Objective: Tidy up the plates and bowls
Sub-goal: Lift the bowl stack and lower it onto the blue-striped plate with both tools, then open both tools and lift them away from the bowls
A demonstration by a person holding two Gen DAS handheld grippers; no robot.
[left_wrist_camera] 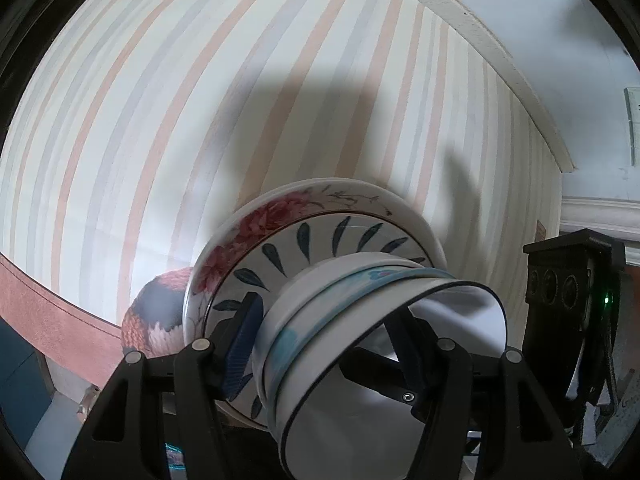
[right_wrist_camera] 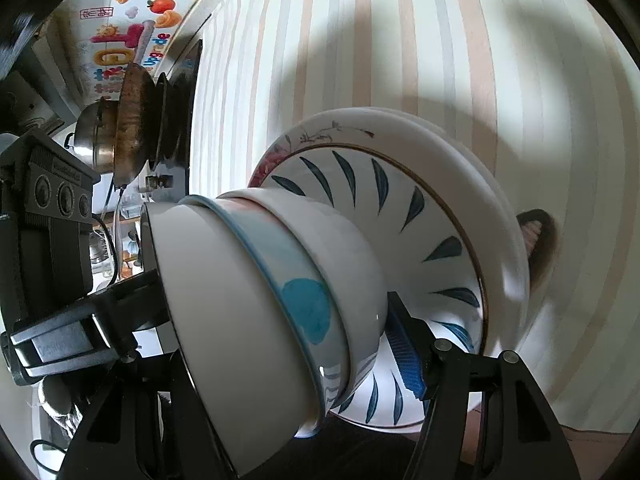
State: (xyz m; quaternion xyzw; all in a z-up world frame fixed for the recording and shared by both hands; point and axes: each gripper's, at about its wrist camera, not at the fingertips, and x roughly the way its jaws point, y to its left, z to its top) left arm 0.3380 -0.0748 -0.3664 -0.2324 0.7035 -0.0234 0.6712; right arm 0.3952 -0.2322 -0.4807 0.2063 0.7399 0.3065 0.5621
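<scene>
While both hands carry it, the stack of crockery sits between the two tongs and above the striped worktop [left_wrist_camera: 200,100], not resting on it.

Item 1, nearest: left tongs [left_wrist_camera: 320,344], jaws at middling width, clamped across the stack. One blue ribbed pad [left_wrist_camera: 240,344] lies against the leaf-patterned plate; the other finger reaches inside the mouth of the top bowl.

Item 2: right tongs [right_wrist_camera: 280,340], likewise at middling width and gripping the same stack from the opposite side, one blue pad [right_wrist_camera: 404,356] on the plate face, the other finger hidden behind the bowls.

Item 3: three nested bowls: dark-rimmed white bowl [right_wrist_camera: 208,320] outermost, blue-patterned bowl [right_wrist_camera: 304,312] next, plain white bowl [right_wrist_camera: 340,248] innermost against the plates.

Item 4: leaf-patterned plate [right_wrist_camera: 400,208], seated in a floral-rimmed plate [left_wrist_camera: 256,224].

Item 5, beyond: a dark red patterned dish [left_wrist_camera: 156,316], partly hidden behind the plates.

Item 6, far left in the right view: a wok [right_wrist_camera: 132,120] and a steel pot [right_wrist_camera: 92,136].

Relation for the next move: the stack's axis runs crosswise to both tongs, bowl mouths toward the cameras, plates toward the worktop. Neither hand is clearly nearer; both must probably lower together, plates first.
</scene>
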